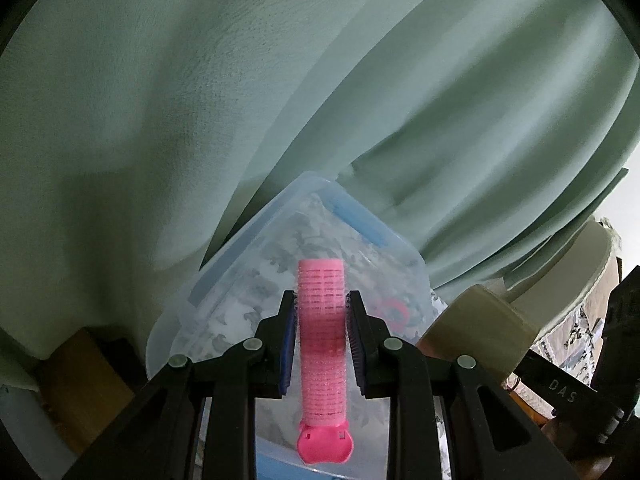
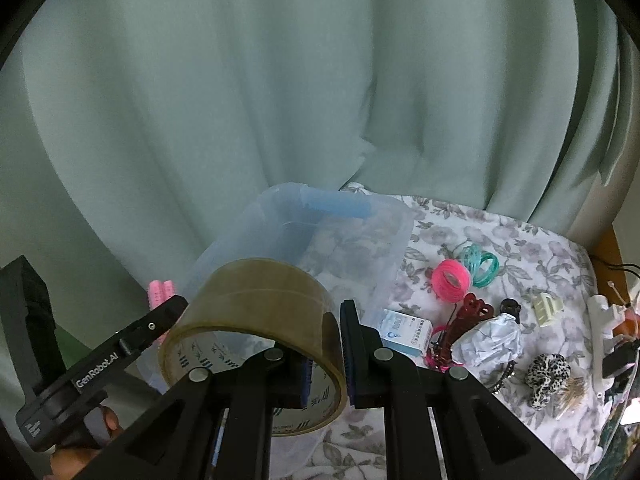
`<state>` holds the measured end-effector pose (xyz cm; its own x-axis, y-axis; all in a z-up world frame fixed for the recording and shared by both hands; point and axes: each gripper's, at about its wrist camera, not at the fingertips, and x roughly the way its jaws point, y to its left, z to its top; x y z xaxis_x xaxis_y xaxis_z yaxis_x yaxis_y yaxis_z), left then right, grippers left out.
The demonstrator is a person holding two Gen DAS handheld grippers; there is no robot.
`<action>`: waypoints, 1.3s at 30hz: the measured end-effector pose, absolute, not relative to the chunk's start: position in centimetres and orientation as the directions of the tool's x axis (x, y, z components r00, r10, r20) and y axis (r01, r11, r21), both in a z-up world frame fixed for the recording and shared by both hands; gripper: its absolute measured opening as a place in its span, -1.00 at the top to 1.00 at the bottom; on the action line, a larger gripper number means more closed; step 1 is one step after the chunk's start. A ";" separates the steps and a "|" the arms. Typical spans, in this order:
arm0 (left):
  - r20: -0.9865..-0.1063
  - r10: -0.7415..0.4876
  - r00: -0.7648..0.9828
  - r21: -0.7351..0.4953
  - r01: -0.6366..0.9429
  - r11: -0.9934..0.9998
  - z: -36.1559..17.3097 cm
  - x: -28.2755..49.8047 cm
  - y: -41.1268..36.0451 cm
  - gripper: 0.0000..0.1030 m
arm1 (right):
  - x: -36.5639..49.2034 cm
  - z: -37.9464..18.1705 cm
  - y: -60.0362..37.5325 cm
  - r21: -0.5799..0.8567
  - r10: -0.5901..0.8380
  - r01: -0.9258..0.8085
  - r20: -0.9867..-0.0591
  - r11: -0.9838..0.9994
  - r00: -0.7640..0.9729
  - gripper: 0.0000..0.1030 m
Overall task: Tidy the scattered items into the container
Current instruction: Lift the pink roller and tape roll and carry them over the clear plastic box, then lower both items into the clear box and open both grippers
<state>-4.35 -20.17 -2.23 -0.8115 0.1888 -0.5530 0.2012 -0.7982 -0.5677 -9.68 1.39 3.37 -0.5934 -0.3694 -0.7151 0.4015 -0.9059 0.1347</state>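
Observation:
My left gripper (image 1: 321,312) is shut on a pink hair roller (image 1: 322,344) and holds it upright over the clear plastic container (image 1: 224,276) with blue latches. My right gripper (image 2: 326,344) is shut on the wall of a brown packing tape roll (image 2: 256,300), held above the container's (image 2: 360,220) near side. The tape roll also shows at the right of the left wrist view (image 1: 476,332). The left gripper with the roller (image 2: 160,294) shows at the left of the right wrist view.
On the floral cloth (image 2: 520,240) right of the container lie a pink roller (image 2: 451,280), teal rings (image 2: 482,266), a small white box (image 2: 408,330), red cord (image 2: 468,320), crumpled paper (image 2: 490,340), a cream claw clip (image 2: 546,308) and a leopard scrunchie (image 2: 548,374). A green curtain (image 2: 280,100) hangs behind.

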 end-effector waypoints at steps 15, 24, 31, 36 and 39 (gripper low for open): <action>-0.585 0.167 -0.794 -0.536 0.224 -0.814 -2.0 -5.5 -20.3 -0.18 | -11.1 1.7 -0.3 0.098 -0.351 0.433 -0.755 -0.896 -0.554 0.24; -0.595 0.162 -0.788 -0.529 0.232 -0.816 -1.9 -5.3 -20.2 -0.20 | -10.7 2.1 -0.1 0.079 -0.350 0.436 -0.730 -0.896 -0.587 0.09; -0.599 0.154 -0.785 -0.513 0.229 -0.827 -1.5 -5.4 -19.4 -0.20 | -10.3 2.4 0.7 0.097 -0.354 0.425 -0.731 -0.900 -0.584 0.09; -0.594 0.151 -0.790 -0.500 0.215 -0.839 -0.7 -5.0 -18.5 -0.20 | -9.8 2.7 1.4 0.100 -0.357 0.424 -0.729 -0.900 -0.584 0.09; -0.590 0.150 -0.793 -0.490 0.204 -0.847 -0.1 -4.6 -17.7 -0.20 | -9.2 3.0 2.1 0.107 -0.361 0.421 -0.724 -0.901 -0.588 0.09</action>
